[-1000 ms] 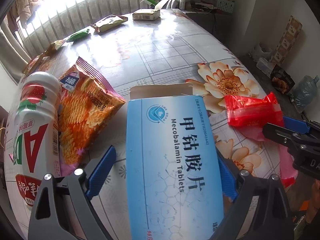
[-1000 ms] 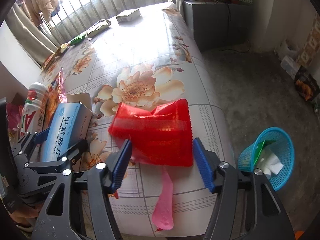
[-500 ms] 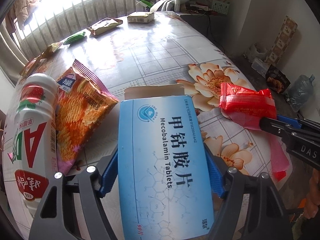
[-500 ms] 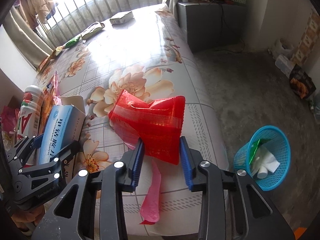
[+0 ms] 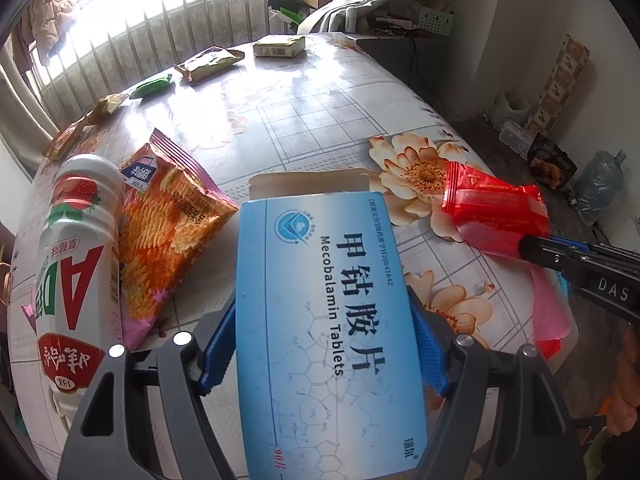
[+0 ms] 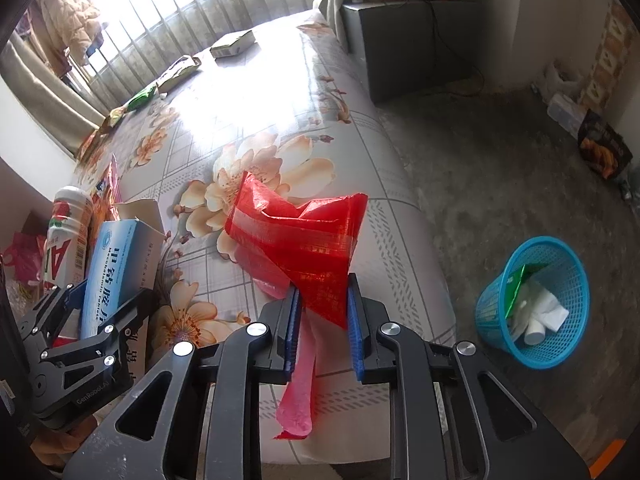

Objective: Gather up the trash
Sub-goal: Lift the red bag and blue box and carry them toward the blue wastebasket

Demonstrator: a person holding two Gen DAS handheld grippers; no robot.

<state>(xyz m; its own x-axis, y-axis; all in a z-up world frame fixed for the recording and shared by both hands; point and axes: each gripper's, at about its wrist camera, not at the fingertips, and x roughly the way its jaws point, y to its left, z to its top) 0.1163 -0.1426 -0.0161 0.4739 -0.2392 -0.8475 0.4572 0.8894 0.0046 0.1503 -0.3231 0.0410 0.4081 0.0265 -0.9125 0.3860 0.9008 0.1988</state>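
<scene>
My left gripper [image 5: 324, 344] is shut on a blue Mecobalamin tablet box [image 5: 328, 320], its flap open, held just above the floral table [image 5: 304, 120]. The box also shows in the right wrist view [image 6: 116, 272]. My right gripper [image 6: 322, 320] is shut on a red plastic wrapper [image 6: 304, 240], lifted off the table edge; a pink strip [image 6: 300, 392] hangs from it. The wrapper shows at the right of the left wrist view [image 5: 492, 208]. A blue mesh trash basket [image 6: 536, 300] with white trash stands on the floor to the right.
A white strawberry drink bottle [image 5: 76, 272] and an orange snack bag [image 5: 168, 232] lie left of the box. Further snack packets [image 5: 208, 62], a green packet [image 5: 154, 84] and a small box [image 5: 280, 46] lie at the table's far end. A grey cabinet [image 6: 412, 40] stands beyond the table.
Both grippers closed: the left on the tablet box, the right on the red wrapper. The wrapper crumpled and rose off the table.
</scene>
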